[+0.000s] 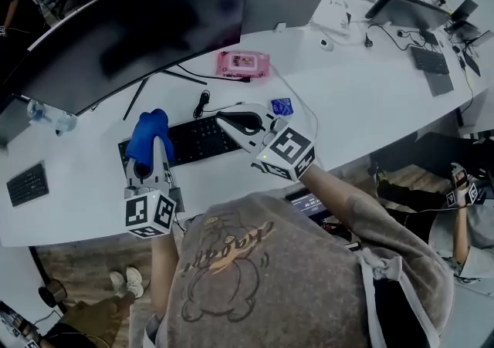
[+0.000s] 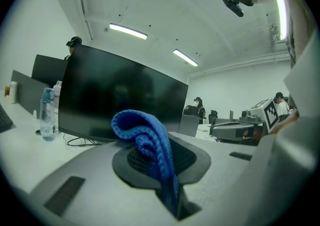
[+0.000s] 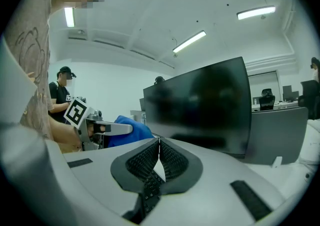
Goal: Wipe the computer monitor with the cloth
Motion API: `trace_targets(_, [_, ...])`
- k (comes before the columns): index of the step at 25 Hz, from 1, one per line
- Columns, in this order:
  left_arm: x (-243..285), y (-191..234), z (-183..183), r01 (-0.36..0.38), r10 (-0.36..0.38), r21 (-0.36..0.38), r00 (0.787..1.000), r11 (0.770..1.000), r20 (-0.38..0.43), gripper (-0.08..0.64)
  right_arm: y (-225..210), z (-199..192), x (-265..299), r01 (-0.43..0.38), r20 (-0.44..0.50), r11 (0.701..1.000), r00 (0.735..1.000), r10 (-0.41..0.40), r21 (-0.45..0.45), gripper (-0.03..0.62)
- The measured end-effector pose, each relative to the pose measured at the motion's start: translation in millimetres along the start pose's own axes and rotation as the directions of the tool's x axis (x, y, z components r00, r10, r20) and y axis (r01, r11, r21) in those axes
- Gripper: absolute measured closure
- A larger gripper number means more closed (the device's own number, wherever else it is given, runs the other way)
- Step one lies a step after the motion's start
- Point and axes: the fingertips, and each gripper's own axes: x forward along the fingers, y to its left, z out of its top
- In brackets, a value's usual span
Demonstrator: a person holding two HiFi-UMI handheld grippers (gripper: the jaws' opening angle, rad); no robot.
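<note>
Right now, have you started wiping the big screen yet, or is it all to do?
Done: the blue cloth is picked up, pinched in the left gripper. In hand: it is held above the keyboard, apart from the monitor. Left: all the wiping, since the cloth is not touching the screen. The right gripper is shut with nothing in it.

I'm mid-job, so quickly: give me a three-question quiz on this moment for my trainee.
1. True or false: the blue cloth is touching the monitor.
2. In the head view, which stands by the monitor's left end? A. water bottle B. pink pack C. keyboard
3. Fill in: the ___ gripper's fingers are shut on the cloth.

Key: 1. false, they are apart. 2. A. 3. left gripper.
</note>
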Motion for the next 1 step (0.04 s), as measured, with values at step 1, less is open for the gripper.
trace_targets(1, [1.9,0.5,1.0,-0.003,0.003,-0.003,1.0,1.0,0.002,0.512,-0.7,2.1,0.3,-0.011,0.001,1.0,1.0,0.011,-0.008,0.571])
